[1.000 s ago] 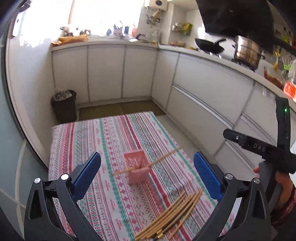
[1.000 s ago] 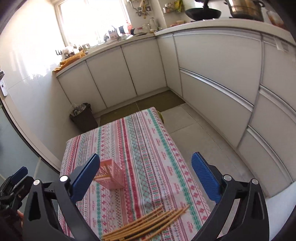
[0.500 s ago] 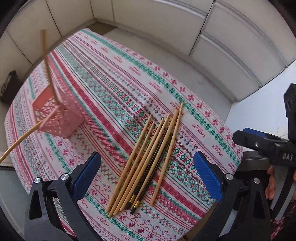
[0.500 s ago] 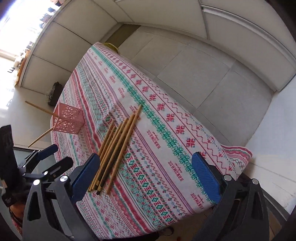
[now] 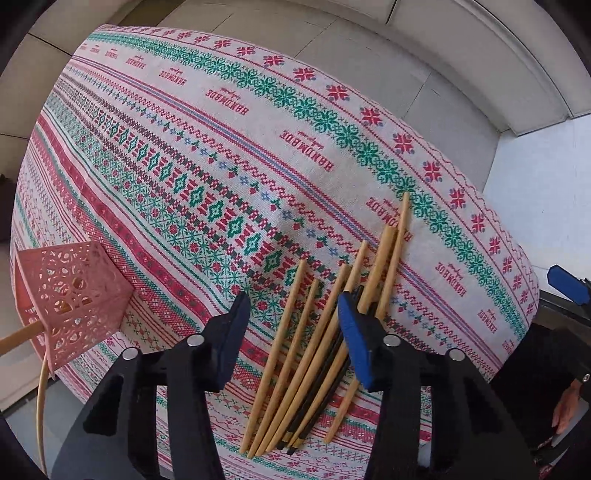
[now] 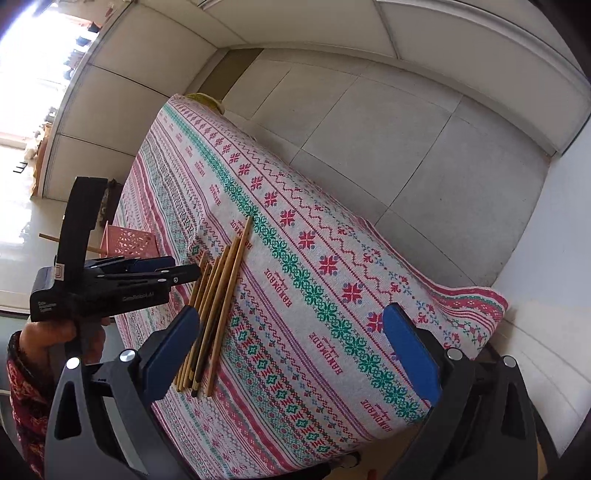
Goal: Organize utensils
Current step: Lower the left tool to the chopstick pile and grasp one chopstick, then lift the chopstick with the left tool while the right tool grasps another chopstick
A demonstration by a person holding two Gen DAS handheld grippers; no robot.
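Several bamboo and dark chopsticks (image 5: pixel 280 332) lie in a loose bundle on the patterned tablecloth (image 5: pixel 221 147), near its front edge. My left gripper (image 5: pixel 293 299) points straight down over the bundle. Its jaws are closing, with several chopsticks between the blue pads (image 5: pixel 236 332), and no pad visibly presses on them. A pink perforated holder (image 5: pixel 74 295) with a couple of chopsticks in it stands at the left. In the right wrist view, my right gripper (image 6: pixel 291 310) hangs open above the cloth, with the chopsticks (image 6: pixel 221 288) by its left finger and the left gripper (image 6: pixel 184 269) over them.
The tablecloth (image 6: pixel 332 295) drops off at the near and right edges to a grey tiled floor (image 6: pixel 406 129). White cabinets (image 6: pixel 332 22) run along the far side. A hand in a patterned sleeve (image 6: pixel 26 369) holds the left gripper. The pink holder (image 6: pixel 129 240) stands behind it.
Both grippers tipped down from facing the kitchen to looking at the table. The left one sank over the chopstick bundle and its jaws narrowed around it.
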